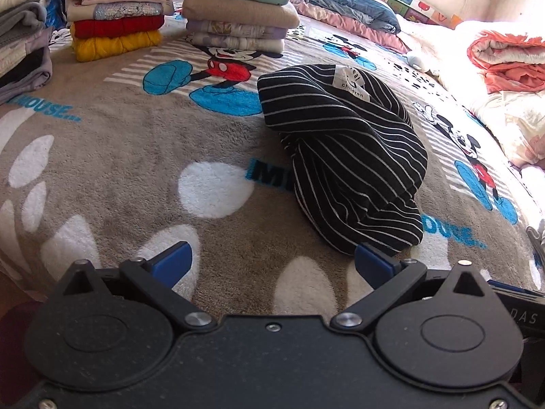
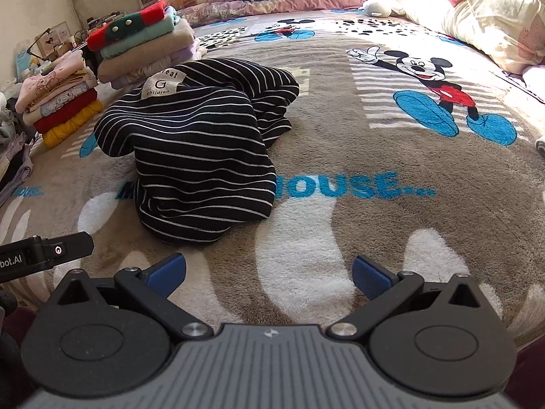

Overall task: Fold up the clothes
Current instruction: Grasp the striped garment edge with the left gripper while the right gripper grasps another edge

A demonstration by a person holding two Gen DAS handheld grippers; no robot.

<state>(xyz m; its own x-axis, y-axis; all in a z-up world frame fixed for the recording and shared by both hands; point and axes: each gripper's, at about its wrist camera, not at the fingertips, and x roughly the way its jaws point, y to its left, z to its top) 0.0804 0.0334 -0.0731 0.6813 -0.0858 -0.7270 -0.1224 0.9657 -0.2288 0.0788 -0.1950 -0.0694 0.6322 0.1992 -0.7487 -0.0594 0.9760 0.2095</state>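
Stripes mark out the one garment not yet folded: a black striped top (image 1: 344, 156) lying in a crumpled heap on the Mickey Mouse blanket (image 1: 136, 156) that covers the bed, its white neck label (image 1: 351, 80) turned upward at the far end. Behind it stand two neat stacks of folded clothes (image 1: 238, 10), and a further pile sits at the far left edge of the left wrist view.

Both tools are empty. The left hand-held gripper (image 1: 272, 262) has its blue fingers spread wide, and the near hem of the heap lies just beside its right finger. The right hand-held gripper (image 2: 269, 274) is likewise spread wide with nothing between its fingers, hovering over bare blanket with the heap ahead and to its left.

By the look of it, the step in hand is the start of a new garment: picking it up and spreading it flat. The next move probably calls for each gripper to close on a separate edge of the cloth, ideally shoulders or hem corners, though the bunching hides where those lie, so the heap may need shaking out first.
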